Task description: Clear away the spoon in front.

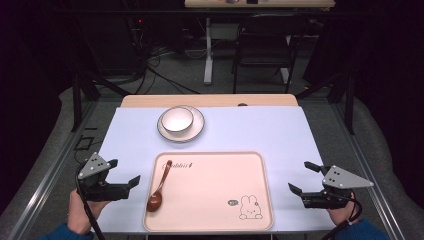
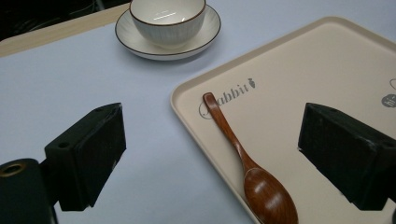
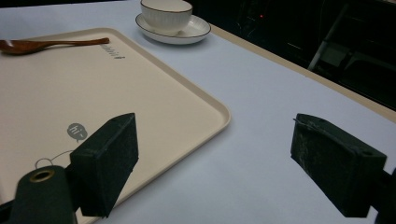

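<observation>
One tray (image 1: 210, 200), one wooden spoon (image 1: 158, 189), one bowl (image 1: 177, 119) and one saucer (image 1: 196, 131) are sitting on the bench (image 1: 260, 130). The left gripper (image 1: 125, 172) and right gripper (image 1: 301, 176) are both hovering with jaws wide apart, holding nothing.

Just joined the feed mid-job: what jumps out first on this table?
The big cream tray at the near centre of the table, with a brown wooden spoon lying along its left edge. Behind it, a white bowl sits on a saucer. The left gripper and right gripper flank the tray, both open.
</observation>
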The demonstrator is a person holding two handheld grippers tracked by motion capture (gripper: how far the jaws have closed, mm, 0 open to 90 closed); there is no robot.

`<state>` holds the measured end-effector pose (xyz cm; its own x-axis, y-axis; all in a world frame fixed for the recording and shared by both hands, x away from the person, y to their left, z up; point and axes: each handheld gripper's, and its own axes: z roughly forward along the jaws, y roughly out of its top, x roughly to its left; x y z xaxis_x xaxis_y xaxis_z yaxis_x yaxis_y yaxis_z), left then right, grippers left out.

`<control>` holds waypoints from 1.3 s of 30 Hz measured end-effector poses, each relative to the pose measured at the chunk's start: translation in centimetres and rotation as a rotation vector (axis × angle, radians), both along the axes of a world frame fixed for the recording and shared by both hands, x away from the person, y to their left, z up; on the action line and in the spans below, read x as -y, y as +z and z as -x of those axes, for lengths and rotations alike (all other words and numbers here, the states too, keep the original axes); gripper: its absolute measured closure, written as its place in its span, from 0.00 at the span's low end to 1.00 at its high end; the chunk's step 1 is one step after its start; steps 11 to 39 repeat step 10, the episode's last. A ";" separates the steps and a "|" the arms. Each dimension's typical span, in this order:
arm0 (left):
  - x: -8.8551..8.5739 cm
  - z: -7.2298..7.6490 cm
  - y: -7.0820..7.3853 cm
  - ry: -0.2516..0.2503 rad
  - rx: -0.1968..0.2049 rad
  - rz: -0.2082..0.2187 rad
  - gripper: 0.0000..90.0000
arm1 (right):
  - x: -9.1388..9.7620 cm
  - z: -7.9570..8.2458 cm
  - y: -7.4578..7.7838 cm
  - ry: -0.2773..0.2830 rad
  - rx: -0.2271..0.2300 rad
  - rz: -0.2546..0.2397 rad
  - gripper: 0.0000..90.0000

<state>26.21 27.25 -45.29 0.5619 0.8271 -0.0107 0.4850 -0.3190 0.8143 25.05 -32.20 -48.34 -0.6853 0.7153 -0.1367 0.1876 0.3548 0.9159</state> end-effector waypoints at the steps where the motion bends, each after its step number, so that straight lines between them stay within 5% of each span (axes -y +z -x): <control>1: -0.1 0.1 -0.1 0.001 -0.001 0.002 0.08 | 0.0 0.0 0.0 0.001 -0.002 0.001 0.16; 9: -0.4 0.5 -1.2 0.034 -0.002 0.008 0.07 | 0.0 0.0 0.0 0.000 -0.001 0.003 0.16; 39: -0.4 0.5 -1.3 0.040 0.003 0.004 0.07 | 0.0 0.0 0.0 0.000 -0.001 0.003 0.16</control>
